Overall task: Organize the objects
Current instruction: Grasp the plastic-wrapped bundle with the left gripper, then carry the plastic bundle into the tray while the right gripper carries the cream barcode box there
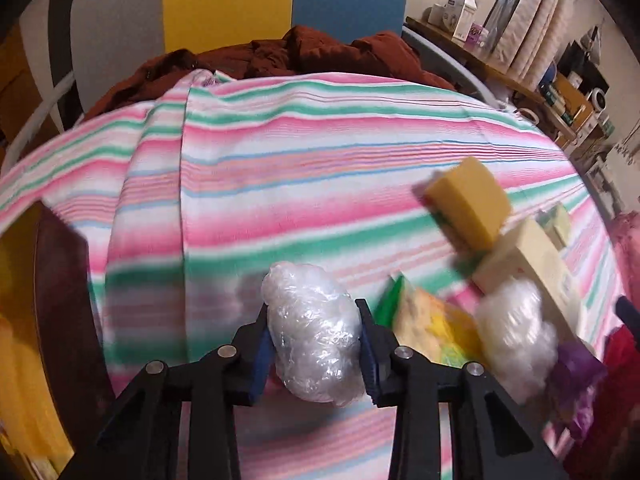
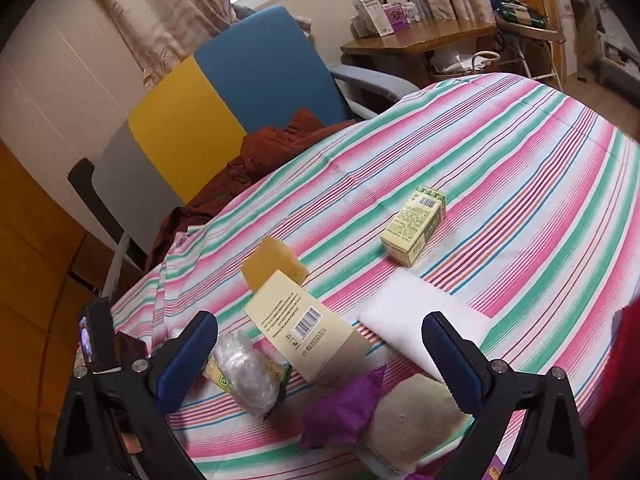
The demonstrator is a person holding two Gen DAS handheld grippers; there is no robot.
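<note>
My left gripper [image 1: 314,340] is shut on a crumpled clear plastic ball [image 1: 314,332], held above the striped bedspread [image 1: 280,168]. To its right lie a yellow sponge [image 1: 470,200], a cream box [image 1: 528,264], a second plastic wad [image 1: 516,328], a yellow-green packet [image 1: 428,328] and a purple wrapper [image 1: 576,364]. My right gripper [image 2: 320,356] is open and empty over the cream barcode box [image 2: 304,328], a purple wrapper [image 2: 344,408] and a beige pad [image 2: 416,420]. A plastic wad [image 2: 246,372], the yellow sponge [image 2: 272,266], a white pad [image 2: 416,312] and a green-cream carton [image 2: 414,224] lie around it.
A rust-brown cloth [image 1: 304,52] is heaped at the bed's far edge against a yellow and blue headboard [image 2: 224,96]. A wooden desk [image 2: 416,38] with boxes stands beyond the bed. A brown and yellow object [image 1: 52,300] sits at my left.
</note>
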